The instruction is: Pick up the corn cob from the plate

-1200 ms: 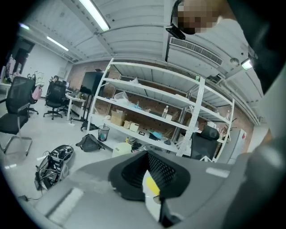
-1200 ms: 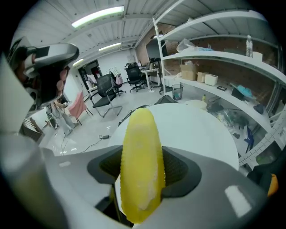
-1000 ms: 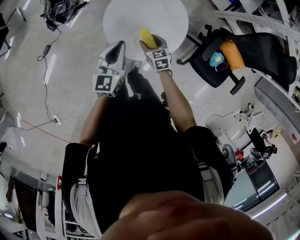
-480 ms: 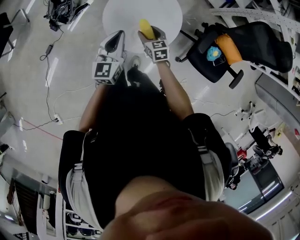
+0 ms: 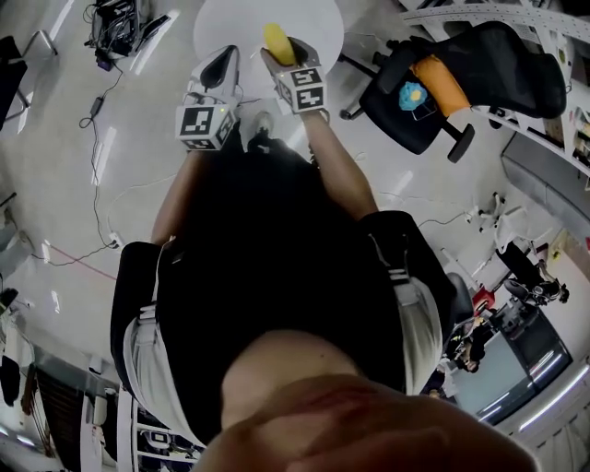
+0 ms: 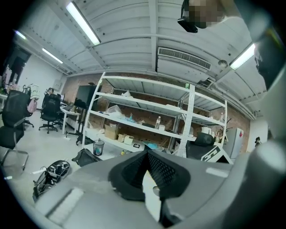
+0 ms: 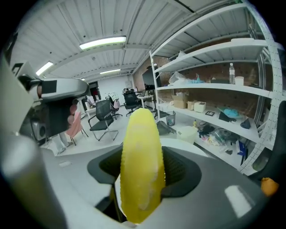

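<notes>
In the head view, your right gripper (image 5: 280, 55) sits at the top centre of the frame, clenched on the yellow, ribbed corn cob (image 5: 276, 39), which shows against the round white tabletop (image 5: 230, 23) behind it. I can't pick out a plate from this angle. Your left gripper (image 5: 224, 63) is just to the left of it, level with it and carrying nothing, and a black office chair with an orange cushion (image 5: 461, 74) stands at the upper right. In the left gripper view, the dark ribbed pads meet at their tips with nothing between them, so that claw (image 6: 146, 154) is closed and empty, looking out at white metal shelving (image 6: 147, 116) across the room. In the right gripper view, the cob (image 7: 139, 170) stands in the middle of the frame, with the pads of that gripper (image 7: 140, 159) pressing on its two sides and most of its length sticking out past them towards the room. The cob looks to be off the table and in hand, so you're at the lift, and the pick-up seems all but done. Next, keep the squeeze even and the wrist steady: with that much cob overhanging the pads, it could pivot or slip.
</notes>
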Action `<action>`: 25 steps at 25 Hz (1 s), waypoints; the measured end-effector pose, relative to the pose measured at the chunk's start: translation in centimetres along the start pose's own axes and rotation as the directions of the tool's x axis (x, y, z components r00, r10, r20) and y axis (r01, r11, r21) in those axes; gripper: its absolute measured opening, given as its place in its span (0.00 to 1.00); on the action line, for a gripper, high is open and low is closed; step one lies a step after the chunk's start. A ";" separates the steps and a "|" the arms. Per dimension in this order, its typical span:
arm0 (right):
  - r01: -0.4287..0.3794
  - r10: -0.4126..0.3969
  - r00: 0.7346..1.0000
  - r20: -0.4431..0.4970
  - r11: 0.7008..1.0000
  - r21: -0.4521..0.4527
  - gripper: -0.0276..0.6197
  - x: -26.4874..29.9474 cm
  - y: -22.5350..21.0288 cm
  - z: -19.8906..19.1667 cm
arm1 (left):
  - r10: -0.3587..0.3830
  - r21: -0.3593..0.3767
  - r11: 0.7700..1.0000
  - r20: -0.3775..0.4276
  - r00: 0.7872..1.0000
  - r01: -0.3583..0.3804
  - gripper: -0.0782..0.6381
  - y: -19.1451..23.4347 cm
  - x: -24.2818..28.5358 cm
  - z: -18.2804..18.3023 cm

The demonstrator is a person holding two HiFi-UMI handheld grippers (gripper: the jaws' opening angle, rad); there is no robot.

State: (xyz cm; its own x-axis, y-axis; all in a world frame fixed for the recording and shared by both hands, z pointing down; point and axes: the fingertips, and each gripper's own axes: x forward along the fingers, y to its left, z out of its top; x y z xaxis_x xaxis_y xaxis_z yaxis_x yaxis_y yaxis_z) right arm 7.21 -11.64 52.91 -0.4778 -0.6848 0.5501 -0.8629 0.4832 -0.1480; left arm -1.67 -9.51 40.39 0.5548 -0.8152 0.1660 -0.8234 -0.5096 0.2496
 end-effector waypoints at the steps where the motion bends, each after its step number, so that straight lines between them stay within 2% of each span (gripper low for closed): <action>1: 0.003 -0.003 1.000 0.012 1.000 0.003 0.45 -0.4 0.0 0.4 | -0.002 0.005 1.000 0.005 1.000 0.002 0.11 -0.2 0.0 0.3; 15: 0.018 -0.019 0.980 0.196 1.000 0.009 0.45 -6.4 1.5 6.1 | -0.018 0.040 0.999 0.062 0.998 0.016 0.11 -2.0 -1.4 2.7; 25: 0.023 -0.021 0.944 0.330 1.000 -0.001 0.45 -11.8 2.6 9.7 | -0.027 0.057 0.998 0.091 0.995 0.022 0.11 -3.3 -2.6 3.7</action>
State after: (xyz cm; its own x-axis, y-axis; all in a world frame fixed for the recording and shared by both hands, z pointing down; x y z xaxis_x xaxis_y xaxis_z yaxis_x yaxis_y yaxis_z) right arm 9.07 -7.59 38.04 -0.4873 -0.8363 0.2512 -0.8732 0.4684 -0.1343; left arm -0.84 -6.77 35.61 0.5640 -0.8227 0.0718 -0.8164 -0.5424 0.1981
